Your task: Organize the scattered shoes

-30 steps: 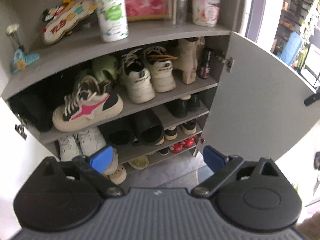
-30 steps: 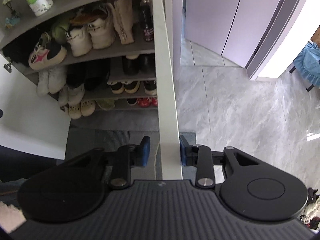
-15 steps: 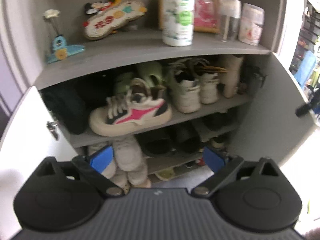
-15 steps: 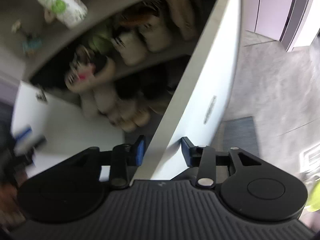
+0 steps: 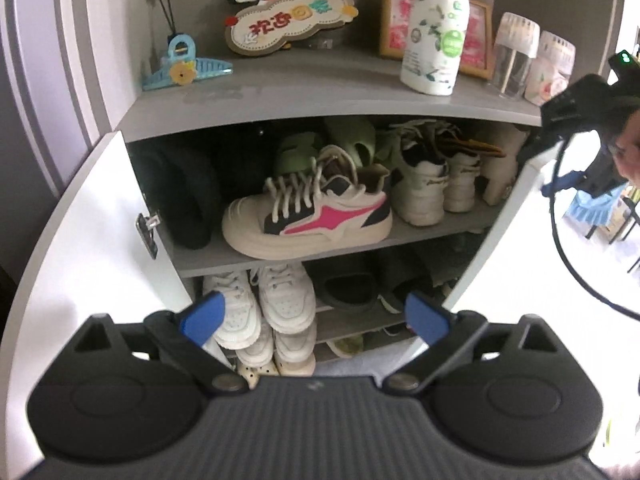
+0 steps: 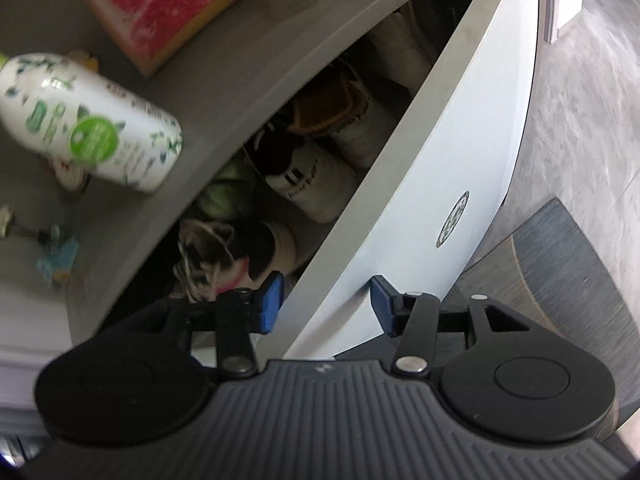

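Here's the shoe cabinet [image 5: 332,96], both doors swung out, shelves packed. Front and centre on the upper shelf lies a cream sneaker [image 5: 308,216] with a pink flash and dark panels, side-on, toe to the left, laces loose. Right of it, a cream pair [image 5: 436,184] stands toes out; below, a white pair [image 5: 264,300] beside dark slippers [image 5: 348,288].

The left wrist view gives the whole front: the Mickey plaque [image 5: 288,20], the white bottle [image 5: 436,36] and the blue clip [image 5: 186,68] on top, plus the right gripper [image 5: 576,144] out at the right door's edge. The right wrist view, tilted and blurred, shows instead the right door [image 6: 444,208] edge-on, its round sticker, and a grey mat [image 6: 560,280] on the floor.

The left gripper [image 5: 316,316] hangs in front of the lower shelves, jaws spread wide, nothing in them. The right gripper [image 6: 326,300] straddles the door's edge; its jaws have just been opening, and the blue pads [image 6: 272,300] stand clear of the panel on the left side, near it on the right.
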Demonstrator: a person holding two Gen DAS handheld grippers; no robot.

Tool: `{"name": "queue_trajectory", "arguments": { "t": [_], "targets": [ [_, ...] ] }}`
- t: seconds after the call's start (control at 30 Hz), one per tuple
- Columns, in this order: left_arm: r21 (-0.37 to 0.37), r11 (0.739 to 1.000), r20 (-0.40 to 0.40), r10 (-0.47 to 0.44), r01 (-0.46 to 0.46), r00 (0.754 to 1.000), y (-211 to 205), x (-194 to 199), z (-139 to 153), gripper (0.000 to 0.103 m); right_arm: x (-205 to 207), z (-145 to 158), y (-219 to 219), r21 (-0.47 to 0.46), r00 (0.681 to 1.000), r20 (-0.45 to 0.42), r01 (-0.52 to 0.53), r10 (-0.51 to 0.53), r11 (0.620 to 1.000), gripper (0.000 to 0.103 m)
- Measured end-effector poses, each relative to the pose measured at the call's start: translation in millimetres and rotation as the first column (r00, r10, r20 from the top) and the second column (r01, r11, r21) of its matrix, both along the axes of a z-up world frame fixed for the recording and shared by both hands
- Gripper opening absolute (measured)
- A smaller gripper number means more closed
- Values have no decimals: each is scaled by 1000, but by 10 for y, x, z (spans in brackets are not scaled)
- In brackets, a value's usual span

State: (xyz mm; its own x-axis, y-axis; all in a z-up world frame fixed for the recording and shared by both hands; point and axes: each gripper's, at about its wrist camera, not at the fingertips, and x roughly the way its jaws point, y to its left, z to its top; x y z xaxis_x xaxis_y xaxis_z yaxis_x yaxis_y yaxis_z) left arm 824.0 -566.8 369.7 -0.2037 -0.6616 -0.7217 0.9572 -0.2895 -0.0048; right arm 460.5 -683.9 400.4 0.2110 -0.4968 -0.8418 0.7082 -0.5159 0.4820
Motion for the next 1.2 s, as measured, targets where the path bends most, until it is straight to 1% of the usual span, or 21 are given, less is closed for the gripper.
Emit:
{"name": "queue_trajectory", "arguments": {
  "t": [0.13, 0.33, 0.5, 0.63, 0.73, 0.83, 0.87, 0.93, 1.0, 1.07, 1.1, 1.13, 1.17, 1.2],
  "targets": [
    [-2, 1000, 2, -24, 24, 1000, -57, 17, 35, 99, -39, -80, -85, -32, 998, 29, 59, -58, 998, 55],
    [11, 996, 32, -85, 84, 996, -80, -26, 95, 99, -55, -222, -172, -96, 985, 94, 154, -145, 983, 60],
    [17, 997, 39, -80, 80, 996, -38, -72, 151, 98, -53, -297, -204, -127, 973, 145, 199, -181, 972, 65],
    [12, 1000, 56, -23, 22, 998, 10, -127, 172, 99, -98, -380, -266, -146, 968, 185, 200, -172, 969, 69],
    [9, 997, 72, 78, -78, 994, 70, -197, 183, 98, -143, -449, -334, -158, 965, 215, 186, -150, 970, 74],
    [1, 984, 78, 180, -181, 981, 123, -275, 202, 98, -212, -532, -418, -173, 962, 253, 145, -98, 974, 80],
    [-1, 969, 77, 245, -245, 967, 164, -331, 208, 99, -233, -557, -445, -177, 961, 265, 131, -81, 975, 81],
    [-9, 935, 76, 353, -354, 932, 250, -459, 220, 99, -318, -625, -511, -186, 948, 315, 102, -38, 977, 84],
    [-24, 890, 79, 455, -455, 887, 351, -600, 234, 99, -399, -678, -569, -189, 930, 368, 81, -6, 979, 84],
    [-41, 832, 89, 554, -553, 828, 499, -749, 261, 99, -488, -731, -631, -191, 907, 421, 54, 32, 980, 84],
    [-46, 795, 88, 606, -604, 791, 598, -835, 277, 99, -512, -743, -654, -191, 897, 439, 41, 48, 981, 84],
    [-47, 773, 86, 634, -633, 768, 665, -883, 287, 98, -563, -770, -697, -190, 883, 463, 14, 77, 982, 84],
    [-40, 732, 88, 680, -680, 728, 784, -1000, 307, 98, -619, -800, -744, -191, 865, 489, -16, 109, 981, 84],
    [-33, 686, 92, 726, -727, 681, 913, -1129, 329, 98, -674, -830, -792, -192, 846, 514, -45, 140, 980, 84]
  ]
}}
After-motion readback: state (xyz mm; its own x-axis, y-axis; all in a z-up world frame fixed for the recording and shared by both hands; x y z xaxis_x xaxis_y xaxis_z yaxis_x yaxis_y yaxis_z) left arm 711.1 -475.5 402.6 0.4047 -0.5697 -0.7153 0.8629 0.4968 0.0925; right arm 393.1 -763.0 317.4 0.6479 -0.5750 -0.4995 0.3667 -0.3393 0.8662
